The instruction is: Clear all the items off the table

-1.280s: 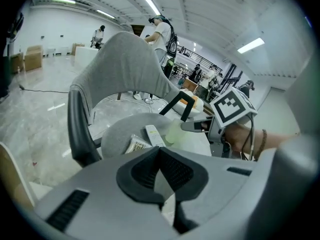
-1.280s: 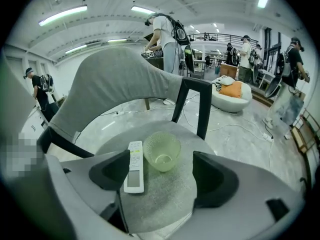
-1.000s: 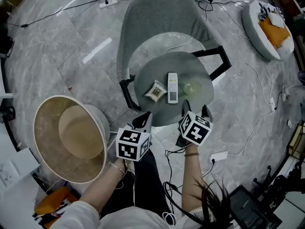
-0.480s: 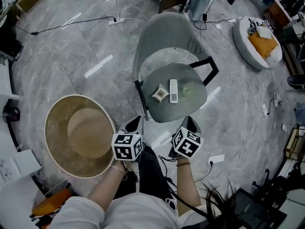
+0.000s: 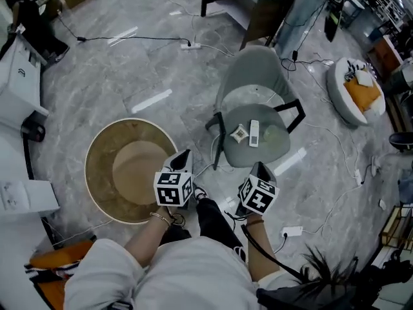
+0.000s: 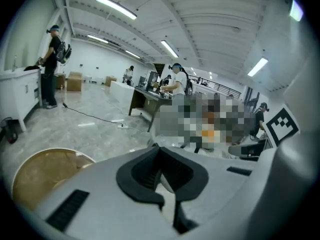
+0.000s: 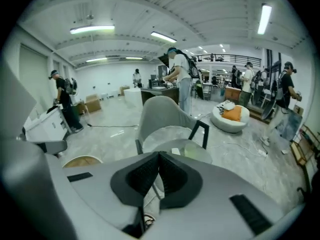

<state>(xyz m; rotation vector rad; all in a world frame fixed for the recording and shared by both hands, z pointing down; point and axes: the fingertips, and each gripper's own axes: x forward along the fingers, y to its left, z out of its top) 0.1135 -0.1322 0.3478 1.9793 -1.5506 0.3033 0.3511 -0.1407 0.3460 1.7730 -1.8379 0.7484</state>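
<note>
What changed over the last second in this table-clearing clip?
Both the left gripper and right gripper pulled back from the round table as the head camera rose away. The right jaws, apart before, are shut on nothing. The snack packet, remote control and pale round item stayed on the table.

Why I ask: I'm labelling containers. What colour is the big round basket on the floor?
The basket is tan inside with a pale rim; the head view shows it best.
</note>
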